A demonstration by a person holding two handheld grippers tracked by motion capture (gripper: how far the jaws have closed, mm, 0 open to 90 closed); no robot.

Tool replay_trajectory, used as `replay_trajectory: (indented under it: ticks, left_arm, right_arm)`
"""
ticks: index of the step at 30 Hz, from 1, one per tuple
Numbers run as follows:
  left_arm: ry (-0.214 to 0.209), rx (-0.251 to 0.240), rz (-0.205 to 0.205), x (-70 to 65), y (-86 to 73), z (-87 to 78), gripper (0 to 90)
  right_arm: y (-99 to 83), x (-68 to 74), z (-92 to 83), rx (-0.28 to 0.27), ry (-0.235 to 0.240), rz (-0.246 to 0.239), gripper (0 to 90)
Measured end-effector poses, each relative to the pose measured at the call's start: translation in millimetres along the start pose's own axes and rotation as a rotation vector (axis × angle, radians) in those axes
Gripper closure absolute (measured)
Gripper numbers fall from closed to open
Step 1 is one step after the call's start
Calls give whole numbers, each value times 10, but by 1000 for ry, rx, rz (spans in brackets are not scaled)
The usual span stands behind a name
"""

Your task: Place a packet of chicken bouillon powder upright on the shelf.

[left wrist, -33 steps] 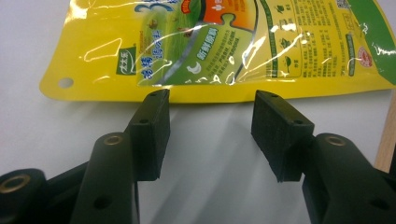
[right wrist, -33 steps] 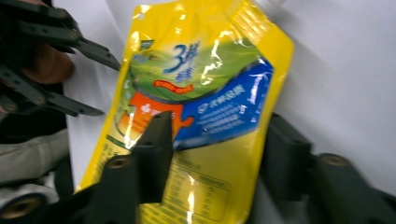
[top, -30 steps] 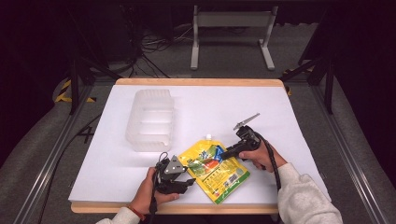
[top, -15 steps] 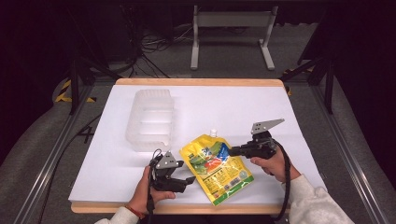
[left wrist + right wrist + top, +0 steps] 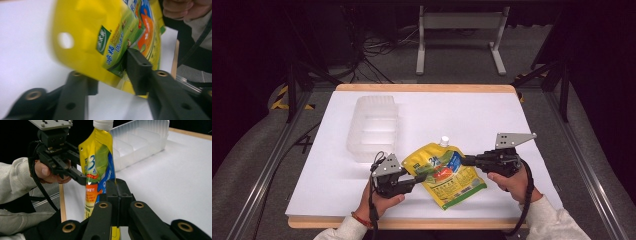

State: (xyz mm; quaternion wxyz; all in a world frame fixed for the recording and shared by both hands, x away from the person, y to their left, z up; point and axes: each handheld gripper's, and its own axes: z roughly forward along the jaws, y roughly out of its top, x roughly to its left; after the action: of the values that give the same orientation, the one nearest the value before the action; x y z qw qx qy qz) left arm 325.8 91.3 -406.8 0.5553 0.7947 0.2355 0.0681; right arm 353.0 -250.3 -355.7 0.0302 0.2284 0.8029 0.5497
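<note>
The yellow spout pouch (image 5: 105,45) had "Granulated" printed beside a green logo, plus blue Chinese characters; a big blue "3" showed on its front

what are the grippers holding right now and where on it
Both hold the yellow pouch: the right gripper is shut on one side edge, and the left gripper is closing on the opposite edge.

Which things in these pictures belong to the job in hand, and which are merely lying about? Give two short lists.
In the job:
- yellow pouch, lifted between both grippers
- left gripper, at the pouch's left edge
- right gripper, shut on its right edge

Lying about:
- clear divided tray, on the table
- white table
- grey metal stand, beyond the table
</note>
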Motion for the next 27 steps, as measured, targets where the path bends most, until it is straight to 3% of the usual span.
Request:
replay_trajectory:
  ticks: [3,7,11,21,27]
  left_arm:
    - [25,-32,34,-43,69,-66,825]
    - [60,-64,44,-37,144,-141,889]
    - [97,-81,64,-35,217,-213,895]
    - [125,-110,106,-26,358,-312,895]
    - [153,-130,123,42,459,-422,895]
  right_arm:
    - [12,76,-36,-12,-3,-21,900]
    - [31,183,-13,-12,-25,-76,900]
    - [53,260,36,3,-38,-119,900]
    - [92,352,134,54,-78,-182,897]
    - [204,383,208,31,-125,-210,900]
